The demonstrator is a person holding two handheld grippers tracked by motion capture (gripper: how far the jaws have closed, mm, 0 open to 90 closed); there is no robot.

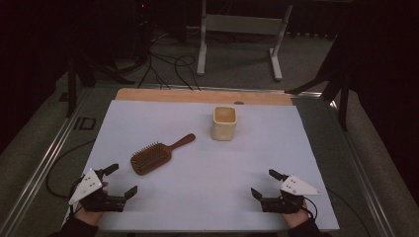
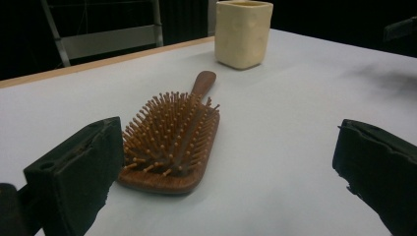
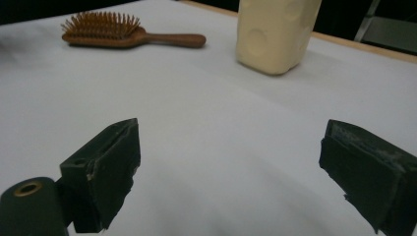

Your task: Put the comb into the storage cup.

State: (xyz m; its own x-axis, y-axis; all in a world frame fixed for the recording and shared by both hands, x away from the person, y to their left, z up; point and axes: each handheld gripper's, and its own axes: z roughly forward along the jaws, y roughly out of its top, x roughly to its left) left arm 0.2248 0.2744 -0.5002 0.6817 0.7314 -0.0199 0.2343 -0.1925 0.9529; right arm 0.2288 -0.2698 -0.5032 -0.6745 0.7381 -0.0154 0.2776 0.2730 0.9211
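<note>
Brush: a wooden paddle brush (image 1: 151,158) lay bristles-up on the white sheet, toward the left of the worktop's middle, its handle pointing to the far right, at the cup.
Cup: a cream, squarish cup (image 1: 224,123) stood upright near the far edge, a little right of centre, well apart from the brush head but not far past the handle tip.
My left gripper: I held my left gripper (image 1: 122,180) at the near left corner, low over the sheet, my hand wrapped round its body under the grey plate.
Left jaws: spread wide, nothing between them; in the left gripper view the brush (image 2: 173,142) sat just ahead, closer to the left jaw, with the cup (image 2: 243,32) beyond it.
My right gripper: I held my right gripper (image 1: 264,183) near the near right corner, well apart from both things.
Right jaws: spread wide and empty; in the right gripper view the cup (image 3: 277,34) stood ahead, the brush (image 3: 127,33) lay off to its left.
Worktop: a white sheet (image 1: 197,197) over a wooden board.
</note>
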